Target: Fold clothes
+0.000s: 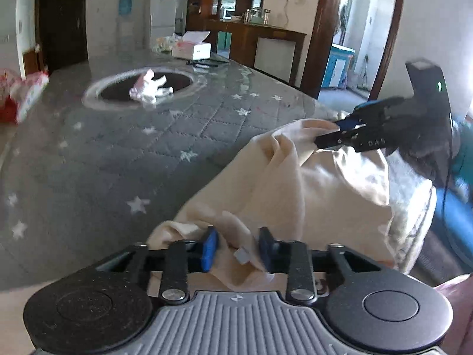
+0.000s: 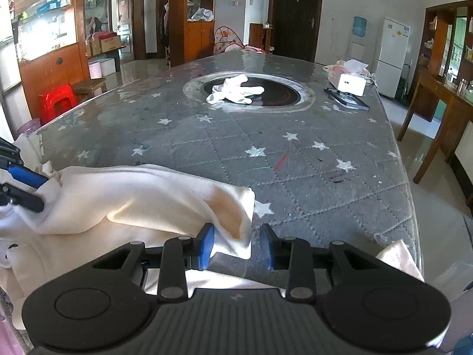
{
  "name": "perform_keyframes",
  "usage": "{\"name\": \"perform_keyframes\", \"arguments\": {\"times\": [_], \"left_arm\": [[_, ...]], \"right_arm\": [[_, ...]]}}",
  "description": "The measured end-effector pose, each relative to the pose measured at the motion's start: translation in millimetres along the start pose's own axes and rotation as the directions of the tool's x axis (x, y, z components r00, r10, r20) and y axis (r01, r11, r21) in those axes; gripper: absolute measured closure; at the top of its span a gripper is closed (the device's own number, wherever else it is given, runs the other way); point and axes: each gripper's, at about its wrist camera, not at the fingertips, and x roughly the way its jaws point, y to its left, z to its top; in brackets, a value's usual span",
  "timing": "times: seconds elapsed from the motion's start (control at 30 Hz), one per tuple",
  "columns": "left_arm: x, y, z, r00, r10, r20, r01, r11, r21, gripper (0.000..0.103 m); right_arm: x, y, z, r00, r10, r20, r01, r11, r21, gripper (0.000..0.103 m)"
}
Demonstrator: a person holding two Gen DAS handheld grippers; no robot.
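Observation:
A cream garment [image 1: 295,183] lies bunched at the near edge of the grey star-patterned table [image 1: 118,153]; it also shows in the right wrist view [image 2: 133,201]. My left gripper [image 1: 238,250] has its jaws apart with a fold of the cloth between them, not pinched. My right gripper [image 2: 236,247] is open around a corner of the garment. In the left wrist view the right gripper [image 1: 331,134] looks nearly closed on the cloth's far edge. The left gripper's fingers [image 2: 23,188] show at the left of the right wrist view, touching the cloth.
A white glove [image 2: 236,90] lies on the round black inset [image 2: 280,94] mid-table. A white box [image 2: 351,84], a tissue pack and a dark tray [image 2: 346,99] sit at the far right. A red and white bag [image 1: 23,94] is at the table's left edge.

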Motion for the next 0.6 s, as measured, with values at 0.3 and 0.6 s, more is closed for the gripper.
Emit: {"name": "perform_keyframes", "arguments": {"times": [0.3, 0.6], "left_arm": [[-9.6, 1.0, 6.9, 0.996, 0.060, 0.064, -0.064, 0.995, 0.070, 0.098], [-12.1, 38.2, 29.7, 0.999, 0.008, 0.053, -0.003, 0.996, -0.093, 0.099]], "right_arm": [[-4.3, 1.7, 17.6, 0.999, -0.014, 0.037, 0.015, 1.000, -0.022, 0.093], [-1.0, 0.6, 44.6, 0.997, -0.023, 0.071, 0.026, 0.999, -0.036, 0.094]]}}
